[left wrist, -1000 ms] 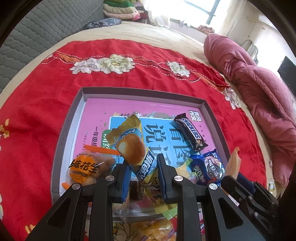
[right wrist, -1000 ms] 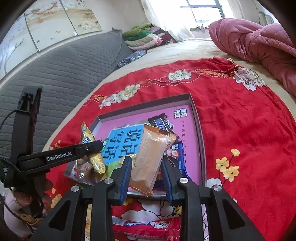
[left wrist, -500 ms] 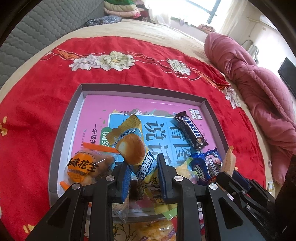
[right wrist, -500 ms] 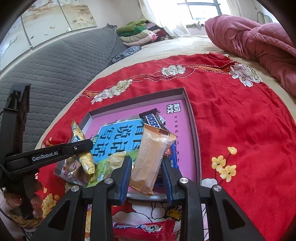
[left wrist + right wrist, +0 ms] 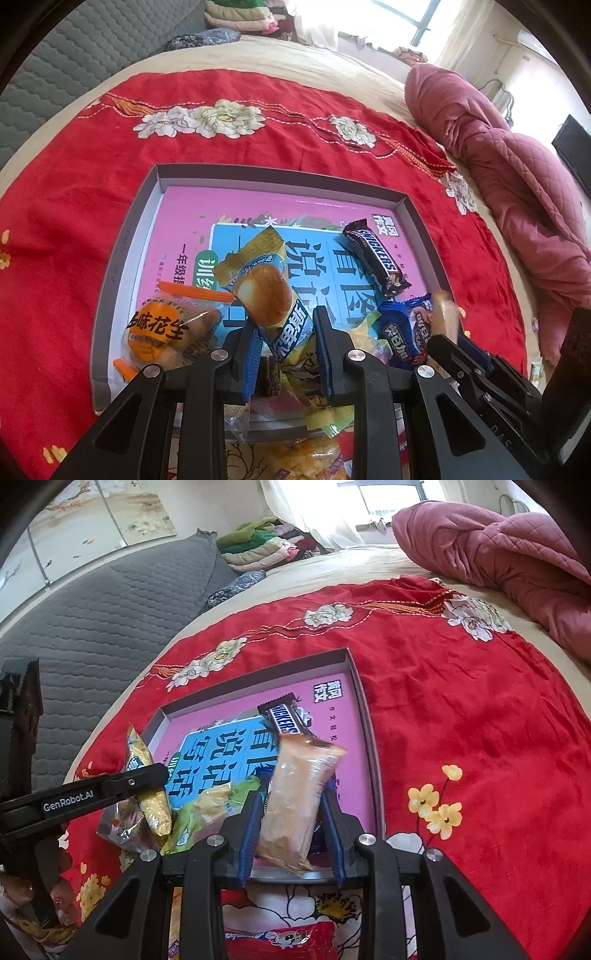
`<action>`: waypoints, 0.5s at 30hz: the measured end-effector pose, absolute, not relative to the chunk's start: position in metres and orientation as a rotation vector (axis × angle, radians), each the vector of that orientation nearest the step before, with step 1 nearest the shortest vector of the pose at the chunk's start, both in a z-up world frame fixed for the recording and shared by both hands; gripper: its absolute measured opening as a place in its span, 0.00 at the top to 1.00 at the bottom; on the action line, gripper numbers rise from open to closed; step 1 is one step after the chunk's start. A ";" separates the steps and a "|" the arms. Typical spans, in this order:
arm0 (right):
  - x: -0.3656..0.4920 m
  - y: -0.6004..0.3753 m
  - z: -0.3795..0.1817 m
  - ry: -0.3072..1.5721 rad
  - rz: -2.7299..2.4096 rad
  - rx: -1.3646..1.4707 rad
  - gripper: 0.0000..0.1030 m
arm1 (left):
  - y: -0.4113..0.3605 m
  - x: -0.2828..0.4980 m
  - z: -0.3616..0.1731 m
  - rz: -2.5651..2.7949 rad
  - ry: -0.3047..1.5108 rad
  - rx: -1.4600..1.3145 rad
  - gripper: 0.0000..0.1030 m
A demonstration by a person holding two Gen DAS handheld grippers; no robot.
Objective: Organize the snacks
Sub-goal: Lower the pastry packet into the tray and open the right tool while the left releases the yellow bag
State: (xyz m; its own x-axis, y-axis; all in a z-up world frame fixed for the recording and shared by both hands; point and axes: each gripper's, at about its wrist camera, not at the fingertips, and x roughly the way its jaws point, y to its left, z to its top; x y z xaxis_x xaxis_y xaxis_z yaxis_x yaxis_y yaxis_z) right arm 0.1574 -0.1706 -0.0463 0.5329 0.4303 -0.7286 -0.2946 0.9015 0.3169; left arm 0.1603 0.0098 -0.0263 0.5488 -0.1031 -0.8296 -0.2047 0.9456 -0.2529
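Observation:
A grey tray [image 5: 125, 236] with a pink and blue book cover inside lies on the red cloth; it also shows in the right wrist view [image 5: 364, 716]. My left gripper [image 5: 284, 339] is shut on a yellow-and-blue cake packet [image 5: 264, 291] held over the tray's near edge. My right gripper [image 5: 293, 816] is shut on an orange-tan wafer packet [image 5: 297, 797] over the tray's near right part. In the tray lie a Snickers bar [image 5: 375, 262], a blue cookie packet [image 5: 406, 332] and an orange peanut bag [image 5: 162, 328].
The red flowered cloth [image 5: 480, 709] covers a beige bed. A pink quilt [image 5: 517, 177] is bunched at the right. A grey padded headboard [image 5: 92, 620] stands at the left. A red snack packet [image 5: 295, 938] and a yellow one [image 5: 295, 458] lie before the tray.
Both grippers have moved slightly forward over the tray with their packets still held. The right gripper's wafer packet now reaches closer to the Snickers bar.

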 end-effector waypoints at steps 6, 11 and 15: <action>0.160 -0.176 -0.048 0.917 0.418 0.189 0.68 | 0.012 0.161 -0.025 0.062 0.996 -0.350 0.73; 0.160 -0.176 -0.048 0.915 0.409 0.189 0.64 | 0.014 0.161 -0.025 0.064 0.998 -0.355 0.73; 0.162 -0.179 -0.050 0.926 0.401 0.201 0.63 | 0.015 0.161 -0.024 0.067 0.997 -0.359 0.69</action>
State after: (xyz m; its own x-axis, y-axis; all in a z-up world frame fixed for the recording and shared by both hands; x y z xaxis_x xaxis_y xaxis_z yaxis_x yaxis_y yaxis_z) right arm 0.1616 -0.1785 -0.0496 0.5346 0.4188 -0.7341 -0.2484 0.9081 0.3371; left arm 0.1606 0.0154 -0.0243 0.5462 -0.1081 -0.8307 -0.2178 0.9392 -0.2654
